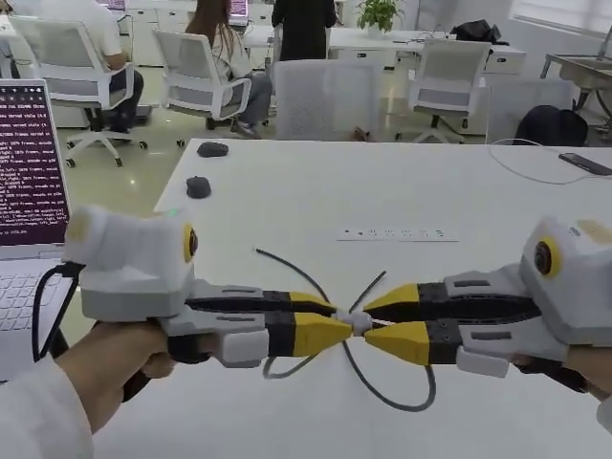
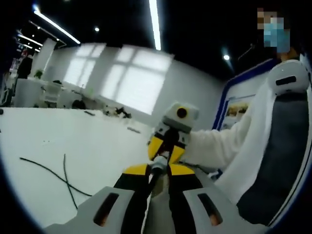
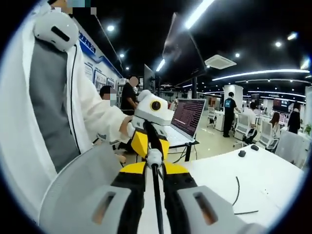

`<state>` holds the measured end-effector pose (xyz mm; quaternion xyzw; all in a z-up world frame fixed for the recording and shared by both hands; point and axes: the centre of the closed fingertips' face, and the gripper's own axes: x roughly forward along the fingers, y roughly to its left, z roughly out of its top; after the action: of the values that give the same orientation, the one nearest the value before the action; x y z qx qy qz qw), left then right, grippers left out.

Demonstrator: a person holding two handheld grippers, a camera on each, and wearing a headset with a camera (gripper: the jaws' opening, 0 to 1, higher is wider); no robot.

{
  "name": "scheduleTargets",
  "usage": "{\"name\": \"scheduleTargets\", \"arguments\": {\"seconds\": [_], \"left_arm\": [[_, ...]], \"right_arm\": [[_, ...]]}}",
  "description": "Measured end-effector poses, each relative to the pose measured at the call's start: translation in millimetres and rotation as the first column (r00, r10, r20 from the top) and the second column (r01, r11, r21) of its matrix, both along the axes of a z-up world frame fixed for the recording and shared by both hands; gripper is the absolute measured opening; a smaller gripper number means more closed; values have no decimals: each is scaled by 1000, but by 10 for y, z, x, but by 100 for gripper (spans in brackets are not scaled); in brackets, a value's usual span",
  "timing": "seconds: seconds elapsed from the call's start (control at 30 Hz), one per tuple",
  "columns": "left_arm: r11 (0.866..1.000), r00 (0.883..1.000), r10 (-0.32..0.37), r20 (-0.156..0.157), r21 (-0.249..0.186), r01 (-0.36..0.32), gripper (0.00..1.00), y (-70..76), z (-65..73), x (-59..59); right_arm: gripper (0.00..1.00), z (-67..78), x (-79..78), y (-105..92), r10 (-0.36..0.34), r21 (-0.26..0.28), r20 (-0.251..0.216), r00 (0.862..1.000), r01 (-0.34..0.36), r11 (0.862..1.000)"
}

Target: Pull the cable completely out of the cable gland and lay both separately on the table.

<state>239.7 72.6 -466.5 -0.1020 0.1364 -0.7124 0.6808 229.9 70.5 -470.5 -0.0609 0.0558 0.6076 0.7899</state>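
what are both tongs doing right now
left tongs: closed on the cable gland
right tongs: closed on the cable beside the gland

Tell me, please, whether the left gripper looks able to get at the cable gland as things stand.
Likely yes: the left gripper has its tips at the cable gland, apparently shut on it; the right gripper faces it from the opposite side.

Gland (image 1: 360, 322) between left tongs (image 1: 342, 318), right tongs (image 1: 371, 320), above table (image 1: 478, 201).
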Motion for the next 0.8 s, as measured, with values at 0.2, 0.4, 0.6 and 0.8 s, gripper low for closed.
{"name": "scheduleTargets", "arguments": {"seconds": [0.2,0.4,0.6,0.8], "left_arm": [[1000,993,5,122,-4,-4,15,13,18,-25],[998,982,25,187,-58,-14,16,17,76,-5],[996,982,3,191,-88,15,24,-50,88,-51],[991,986,1,167,-131,22,19,-146,112,-34]], "right_arm": [[3,-65,-26,-10,2,-25,20,1000,-2,1000],[2,-7,-48,-27,7,28,42,999,-8,1000],[2,41,-75,-33,11,56,44,999,-13,998],[2,76,-100,-24,15,76,48,999,-19,997]]}}
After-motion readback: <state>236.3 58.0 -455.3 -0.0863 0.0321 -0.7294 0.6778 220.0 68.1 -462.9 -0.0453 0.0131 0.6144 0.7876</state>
